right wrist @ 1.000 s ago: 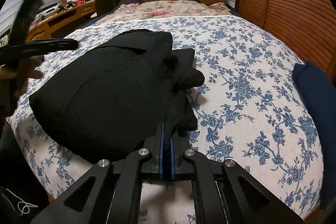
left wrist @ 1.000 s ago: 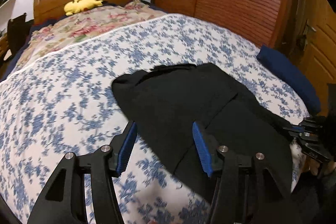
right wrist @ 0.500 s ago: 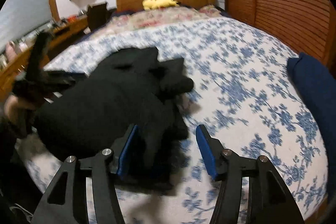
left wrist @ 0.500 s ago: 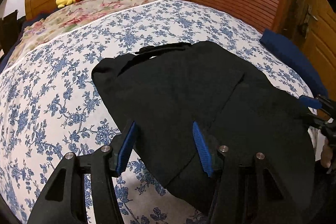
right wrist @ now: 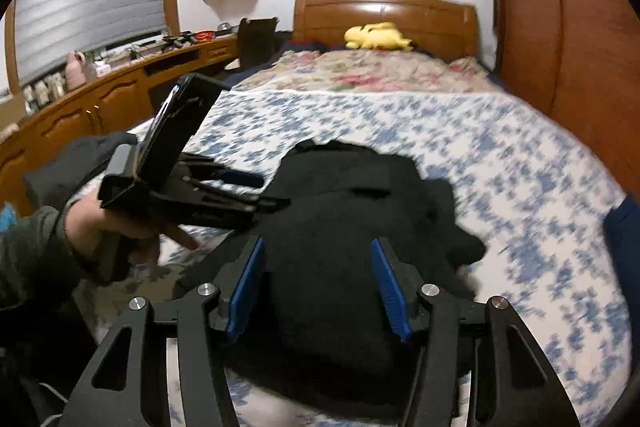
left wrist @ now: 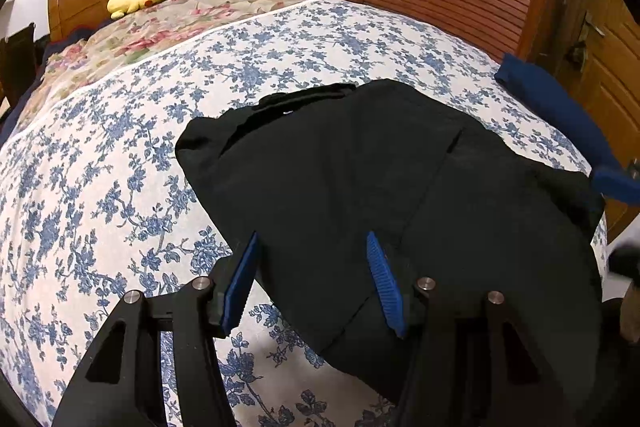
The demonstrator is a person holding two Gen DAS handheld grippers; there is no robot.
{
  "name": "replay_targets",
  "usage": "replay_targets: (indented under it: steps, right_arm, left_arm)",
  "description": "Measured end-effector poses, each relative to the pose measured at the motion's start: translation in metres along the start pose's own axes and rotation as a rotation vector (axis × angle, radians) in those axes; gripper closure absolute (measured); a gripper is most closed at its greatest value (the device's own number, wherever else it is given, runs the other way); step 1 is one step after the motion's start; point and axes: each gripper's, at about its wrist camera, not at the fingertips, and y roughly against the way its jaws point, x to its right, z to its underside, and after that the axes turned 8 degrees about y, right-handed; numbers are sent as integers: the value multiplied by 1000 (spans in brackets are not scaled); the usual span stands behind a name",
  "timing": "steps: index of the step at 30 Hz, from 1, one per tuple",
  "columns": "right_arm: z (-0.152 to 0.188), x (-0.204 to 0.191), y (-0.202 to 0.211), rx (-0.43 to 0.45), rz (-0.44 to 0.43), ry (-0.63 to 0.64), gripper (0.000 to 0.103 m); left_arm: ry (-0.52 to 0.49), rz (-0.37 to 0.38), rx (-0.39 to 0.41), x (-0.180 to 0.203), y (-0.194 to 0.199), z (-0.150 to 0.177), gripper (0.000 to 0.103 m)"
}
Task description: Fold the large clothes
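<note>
Folding looks mid-way: black garment [left wrist: 360, 195] lies bunched on the bed [left wrist: 100, 187], left tool [left wrist: 312, 275] and right tool [right wrist: 318, 283] both wide open, empty, needing a fresh edge grasp.

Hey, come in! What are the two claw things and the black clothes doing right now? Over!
Left gripper open, empty. Right gripper open, empty. Black garment lies folded on the floral bedspread. Nothing blocking it.

Floral bed [left wrist: 100, 187] under black garment [left wrist: 360, 195]
</note>
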Motion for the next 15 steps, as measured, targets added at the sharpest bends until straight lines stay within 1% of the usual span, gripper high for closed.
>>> replay_targets:
  steps: [2,4,7,10,12,13,15]
  right_arm:
    - [0,5,1,10,-26,-31,47]
    - [1,1,0,10,-44,-34,47]
    - [2,-10,-14,-22,-103,-33,47]
    - [5,-16,-33,-79,-129,-16,49]
    - [15,-16,-44,-145,-168,-13,49]
    - [21,-19,-52,-190,-173,-2,49]
    - [35,-23,-60,-226,-152,17,50]
  left_arm:
    - [0,4,0,0,0,-1,47]
    - [2,8,0,0,0,-1,47]
    - [4,12,1,-1,0,-1,47]
    - [0,4,10,-2,3,-1,47]
    - [1,-3,25,-3,8,-4,47]
    - [2,-6,36,-5,11,-6,47]
    - [6,-11,49,-10,15,-10,47]
